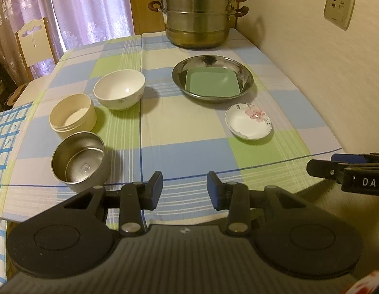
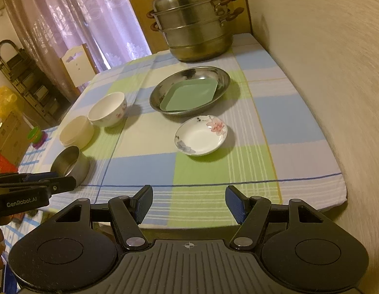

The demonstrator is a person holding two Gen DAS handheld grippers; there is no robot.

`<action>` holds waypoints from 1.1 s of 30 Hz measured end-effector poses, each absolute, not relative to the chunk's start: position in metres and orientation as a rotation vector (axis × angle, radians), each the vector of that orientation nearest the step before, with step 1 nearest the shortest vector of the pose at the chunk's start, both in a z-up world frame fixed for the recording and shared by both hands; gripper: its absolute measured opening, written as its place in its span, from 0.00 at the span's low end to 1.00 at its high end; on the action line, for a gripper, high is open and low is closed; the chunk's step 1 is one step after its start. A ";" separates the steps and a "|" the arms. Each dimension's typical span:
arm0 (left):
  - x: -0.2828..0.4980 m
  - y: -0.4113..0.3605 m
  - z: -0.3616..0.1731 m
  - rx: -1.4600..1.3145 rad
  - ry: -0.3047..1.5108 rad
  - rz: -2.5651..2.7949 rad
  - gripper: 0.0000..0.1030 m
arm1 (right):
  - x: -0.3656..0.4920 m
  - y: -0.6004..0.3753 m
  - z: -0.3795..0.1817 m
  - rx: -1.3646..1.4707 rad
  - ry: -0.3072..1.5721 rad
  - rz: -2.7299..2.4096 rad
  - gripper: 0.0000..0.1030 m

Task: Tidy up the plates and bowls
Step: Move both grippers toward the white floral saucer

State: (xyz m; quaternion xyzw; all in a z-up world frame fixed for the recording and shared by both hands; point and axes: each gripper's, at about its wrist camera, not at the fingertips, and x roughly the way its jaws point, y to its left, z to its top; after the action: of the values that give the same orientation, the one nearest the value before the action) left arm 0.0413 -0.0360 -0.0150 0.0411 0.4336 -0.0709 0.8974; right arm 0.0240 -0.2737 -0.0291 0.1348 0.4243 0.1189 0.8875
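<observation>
Both wrist views look down across the table (image 1: 189, 127) from its near edge, side by side

A wide bare strip of desk (image 1: 184, 132) runs left of the flowered saucer (image 1: 248, 121); three bowls (image 1: 119, 89) line its far left side, a steamer pot (image 1: 198, 12) closes the back.

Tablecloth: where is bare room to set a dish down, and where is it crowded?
Bare: the middle strip between the white bowl and the steel plate, and the near edge before the flowered saucer. Crowded: the left side, where white bowl, cream container and steel bowl sit close together.
</observation>
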 end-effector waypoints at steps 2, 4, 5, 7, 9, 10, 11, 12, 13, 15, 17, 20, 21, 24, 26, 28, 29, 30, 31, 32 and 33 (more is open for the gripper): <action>0.041 -0.035 -0.016 0.087 0.906 -0.148 0.36 | 0.025 -0.273 -0.030 0.283 0.889 0.248 0.64; 0.042 -0.035 -0.016 0.089 0.913 -0.149 0.36 | 0.025 -0.272 -0.031 0.284 0.897 0.247 0.64; 0.043 -0.034 -0.016 0.090 0.915 -0.151 0.36 | 0.026 -0.271 -0.031 0.285 0.901 0.247 0.64; 0.045 -0.034 -0.016 0.091 0.920 -0.155 0.36 | 0.027 -0.270 -0.032 0.286 0.907 0.242 0.64; 0.049 -0.033 -0.016 0.092 0.926 -0.161 0.36 | 0.029 -0.268 -0.033 0.288 0.914 0.236 0.64; 0.051 -0.032 -0.017 0.093 0.929 -0.167 0.36 | 0.031 -0.268 -0.033 0.289 0.915 0.233 0.64; 0.053 -0.032 -0.018 0.094 0.932 -0.171 0.36 | 0.032 -0.268 -0.034 0.289 0.916 0.228 0.64; 0.055 -0.032 -0.019 0.095 0.935 -0.176 0.36 | 0.034 -0.268 -0.035 0.292 0.918 0.222 0.64; 0.058 -0.032 -0.020 0.096 0.938 -0.184 0.36 | 0.035 -0.268 -0.035 0.296 0.921 0.218 0.64; 0.065 -0.032 -0.023 0.099 0.943 -0.198 0.36 | 0.040 -0.268 -0.037 0.307 0.925 0.202 0.64; 0.073 -0.031 -0.024 0.098 0.948 -0.210 0.36 | 0.043 -0.268 -0.037 0.311 0.929 0.189 0.64; 0.083 -0.029 -0.025 0.102 0.947 -0.226 0.36 | 0.048 -0.269 -0.036 0.318 0.927 0.169 0.64; 0.085 -0.029 -0.025 0.104 0.947 -0.231 0.36 | 0.051 -0.270 -0.037 0.325 0.928 0.157 0.64; 0.094 -0.029 -0.028 0.107 0.957 -0.246 0.36 | 0.054 -0.272 -0.040 0.343 0.937 0.133 0.64; 0.101 -0.029 -0.031 0.109 0.966 -0.260 0.36 | 0.057 -0.273 -0.042 0.353 0.944 0.123 0.64; 0.107 -0.031 -0.033 0.114 0.970 -0.272 0.36 | 0.062 -0.274 -0.043 0.360 0.947 0.109 0.64; 0.110 -0.032 -0.034 0.117 0.973 -0.279 0.36 | 0.064 -0.275 -0.045 0.363 0.948 0.101 0.64; 0.113 -0.033 -0.035 0.118 0.974 -0.285 0.36 | 0.067 -0.275 -0.046 0.366 0.951 0.094 0.64; 0.117 -0.034 -0.037 0.118 0.976 -0.293 0.36 | 0.070 -0.276 -0.047 0.369 0.953 0.091 0.64; 0.120 -0.035 -0.039 0.118 0.980 -0.299 0.36 | 0.073 -0.276 -0.049 0.371 0.955 0.089 0.64; 0.123 -0.036 -0.040 0.117 0.982 -0.306 0.36 | 0.076 -0.276 -0.051 0.373 0.957 0.090 0.63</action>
State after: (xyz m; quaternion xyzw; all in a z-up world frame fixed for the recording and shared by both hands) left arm 0.1233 -0.0357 -0.0404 0.0561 0.4695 -0.1463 0.8689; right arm 0.0763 -0.2763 -0.0508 0.1786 0.4574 0.0430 0.8701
